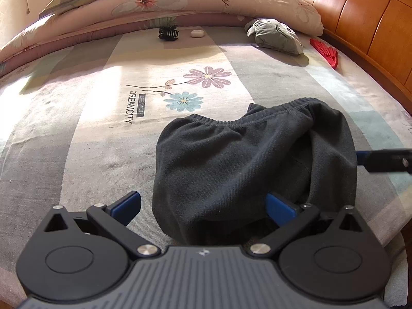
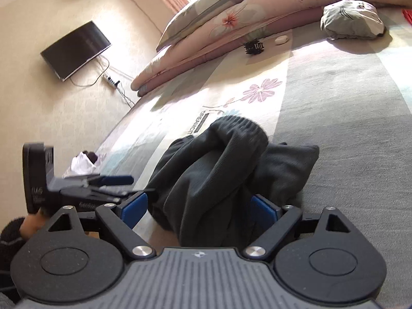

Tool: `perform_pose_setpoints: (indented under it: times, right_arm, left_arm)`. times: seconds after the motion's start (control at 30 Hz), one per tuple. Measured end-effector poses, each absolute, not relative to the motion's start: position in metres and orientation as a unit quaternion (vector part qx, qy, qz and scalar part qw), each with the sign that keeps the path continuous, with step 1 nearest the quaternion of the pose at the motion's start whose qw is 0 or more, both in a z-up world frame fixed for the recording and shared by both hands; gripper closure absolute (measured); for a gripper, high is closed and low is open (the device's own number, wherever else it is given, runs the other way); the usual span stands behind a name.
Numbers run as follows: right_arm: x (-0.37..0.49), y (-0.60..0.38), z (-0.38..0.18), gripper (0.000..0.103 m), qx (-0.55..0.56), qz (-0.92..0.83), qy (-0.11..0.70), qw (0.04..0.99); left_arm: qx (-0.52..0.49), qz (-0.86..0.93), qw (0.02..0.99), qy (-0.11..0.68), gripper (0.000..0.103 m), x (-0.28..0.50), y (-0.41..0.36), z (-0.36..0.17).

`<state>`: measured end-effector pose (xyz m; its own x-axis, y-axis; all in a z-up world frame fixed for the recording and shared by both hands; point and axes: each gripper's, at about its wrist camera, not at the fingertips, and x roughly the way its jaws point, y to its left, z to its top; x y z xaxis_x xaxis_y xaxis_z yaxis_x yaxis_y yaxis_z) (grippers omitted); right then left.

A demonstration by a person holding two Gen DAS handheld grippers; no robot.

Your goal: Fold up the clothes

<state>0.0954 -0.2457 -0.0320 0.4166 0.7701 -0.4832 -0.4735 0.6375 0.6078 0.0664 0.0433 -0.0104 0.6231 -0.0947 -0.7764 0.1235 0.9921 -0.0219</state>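
The dark shorts (image 1: 247, 170) lie bunched near the bed's (image 1: 77, 134) near edge: soft, limp, light; best pinched at the far waistband. Both grippers (image 1: 203, 206) (image 2: 199, 207) gape wide, empty.

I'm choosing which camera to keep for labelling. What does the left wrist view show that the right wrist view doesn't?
Only the left wrist view: the wooden headboard, the blue flower printed on the sheet, and most of a red fan.

Only the right wrist view: the wall TV, a power strip and a white cloth bundle.

Both: the dark shorts, grey plush toy, black hair clip, small white case, folded quilt, and both grippers with jaws open.
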Motion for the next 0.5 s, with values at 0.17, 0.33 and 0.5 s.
perform_pose_setpoints:
  times: [0.17, 0.33, 0.5]
  right_arm:
    - [0.145, -0.25, -0.059, 0.025, 0.263, 0.365, 0.405, 0.796]
    - [0.158, -0.237, -0.072, 0.073, 0.28, 0.37, 0.416, 0.782]
    - [0.145, -0.257, -0.05, 0.09, 0.243, 0.337, 0.387, 0.823]
  left_arm:
    - [0.018, -0.067, 0.901, 0.428, 0.001, 0.062, 0.04, -0.008]
    - [0.019, -0.071, 0.899, 0.431, 0.001, 0.065, 0.037, -0.009]
    - [0.028, -0.088, 0.896, 0.433, 0.001, 0.067, 0.027, -0.01]
